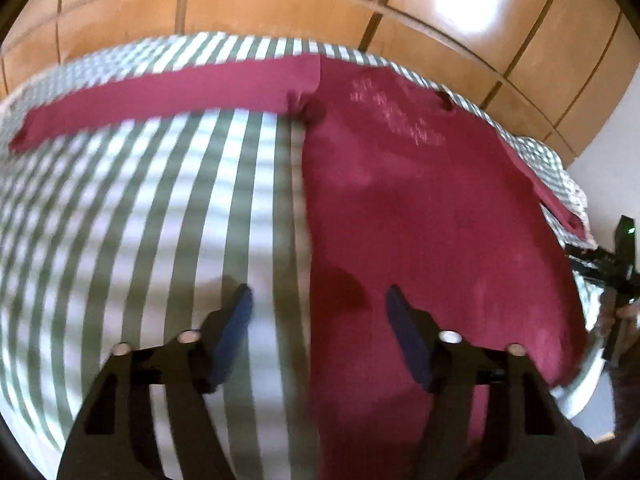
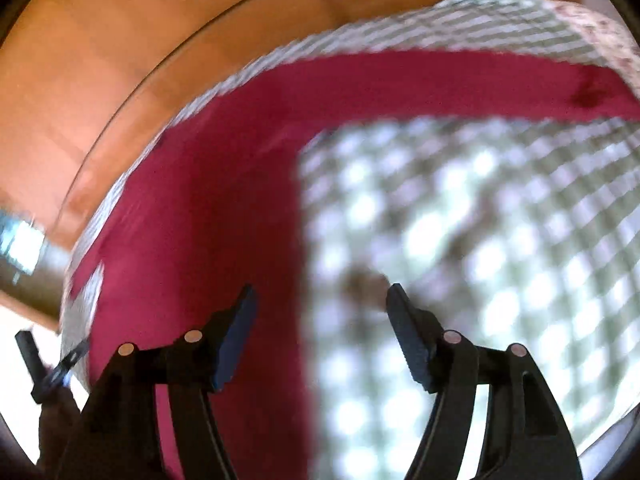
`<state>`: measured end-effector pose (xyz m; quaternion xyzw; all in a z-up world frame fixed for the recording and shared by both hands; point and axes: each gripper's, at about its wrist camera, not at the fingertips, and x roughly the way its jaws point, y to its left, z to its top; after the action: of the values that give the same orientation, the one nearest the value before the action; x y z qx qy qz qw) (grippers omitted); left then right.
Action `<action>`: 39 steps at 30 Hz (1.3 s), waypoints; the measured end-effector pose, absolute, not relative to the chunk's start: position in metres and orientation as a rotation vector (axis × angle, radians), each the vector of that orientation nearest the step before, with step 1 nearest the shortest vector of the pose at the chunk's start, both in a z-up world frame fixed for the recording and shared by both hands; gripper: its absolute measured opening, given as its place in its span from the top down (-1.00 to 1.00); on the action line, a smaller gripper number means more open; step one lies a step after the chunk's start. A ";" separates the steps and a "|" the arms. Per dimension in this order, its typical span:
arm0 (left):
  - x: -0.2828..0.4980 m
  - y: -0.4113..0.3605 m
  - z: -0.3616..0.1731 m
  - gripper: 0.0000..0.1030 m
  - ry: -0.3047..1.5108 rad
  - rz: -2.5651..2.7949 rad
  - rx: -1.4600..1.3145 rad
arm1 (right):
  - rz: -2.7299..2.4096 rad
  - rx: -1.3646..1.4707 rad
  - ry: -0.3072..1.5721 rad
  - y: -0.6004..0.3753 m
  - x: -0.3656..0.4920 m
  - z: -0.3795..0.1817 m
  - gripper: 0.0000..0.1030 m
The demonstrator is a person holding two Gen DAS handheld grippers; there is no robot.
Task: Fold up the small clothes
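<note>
A dark red long-sleeved top [image 1: 420, 216] lies spread flat on a green and white checked cloth [image 1: 160, 208], one sleeve [image 1: 168, 94] stretched out to the left. My left gripper [image 1: 318, 300] hovers open above the top's left side edge, nothing between its fingers. In the right wrist view the same top [image 2: 208, 208] fills the left half, with its other sleeve [image 2: 440, 80] running to the right. My right gripper [image 2: 320, 300] hangs open over the top's right side edge, and its fingers are empty too. Both views are blurred by motion.
Orange-brown wooden panels [image 1: 280, 0] rise behind the checked surface. The right gripper [image 1: 616, 264] shows at the right rim of the left wrist view, and the left gripper [image 2: 44, 364] at the lower left of the right wrist view. A pale wall [image 1: 616, 136] is at the right.
</note>
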<state>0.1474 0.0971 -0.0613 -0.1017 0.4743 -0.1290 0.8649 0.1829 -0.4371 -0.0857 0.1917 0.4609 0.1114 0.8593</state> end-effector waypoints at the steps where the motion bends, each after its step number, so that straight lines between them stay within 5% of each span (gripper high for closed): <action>1: 0.140 0.099 -0.063 0.05 1.003 -0.287 -0.227 | 0.247 0.362 0.975 -0.423 0.172 -0.087 -0.29; 6: 0.103 0.096 -0.068 0.10 1.010 -0.372 -0.302 | 0.266 0.217 1.010 -0.385 0.130 -0.091 -0.19; 7: 0.099 0.094 -0.069 0.15 1.007 -0.383 -0.305 | 0.262 0.198 1.021 -0.381 0.123 -0.094 0.00; 8: 0.098 0.091 -0.070 0.52 1.008 -0.382 -0.297 | 0.254 0.186 1.026 -0.384 0.118 -0.096 0.16; 9: 0.098 0.088 -0.072 0.81 1.019 -0.379 -0.280 | 0.252 0.183 1.029 -0.384 0.114 -0.096 0.58; 10: 0.098 0.088 -0.073 0.88 1.020 -0.376 -0.272 | 0.257 0.194 1.030 -0.384 0.113 -0.097 0.81; 12: 0.095 0.091 -0.071 0.91 1.009 -0.380 -0.290 | 0.245 0.194 1.003 -0.388 0.108 -0.088 0.83; 22: 0.082 0.099 -0.068 0.91 1.062 -0.393 -0.238 | 0.296 0.245 1.076 -0.412 0.088 -0.105 0.75; 23: 0.083 0.101 -0.061 0.75 1.048 -0.381 -0.233 | 0.299 0.266 1.067 -0.417 0.089 -0.102 0.71; 25: 0.088 0.108 -0.044 0.20 0.983 -0.338 -0.235 | 0.264 0.299 1.028 -0.435 0.093 -0.095 0.07; 26: 0.089 0.110 -0.036 -0.09 0.951 -0.324 -0.242 | 0.222 0.331 1.000 -0.449 0.098 -0.091 -0.02; 27: 0.096 0.109 -0.025 -0.16 0.897 -0.322 -0.249 | 0.190 0.357 0.983 -0.459 0.101 -0.088 -0.07; 33: 0.154 0.055 -0.014 -0.16 0.816 -0.293 -0.109 | -0.055 0.656 0.828 -0.563 0.138 -0.081 -0.19; 39: 0.219 0.007 -0.044 -0.16 0.839 -0.238 -0.003 | -0.263 0.879 0.736 -0.658 0.188 -0.094 -0.03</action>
<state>0.2192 0.0073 -0.0436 -0.0016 0.4064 -0.1154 0.9064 0.1878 -0.6583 -0.0941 0.4147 0.3472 -0.1240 0.8320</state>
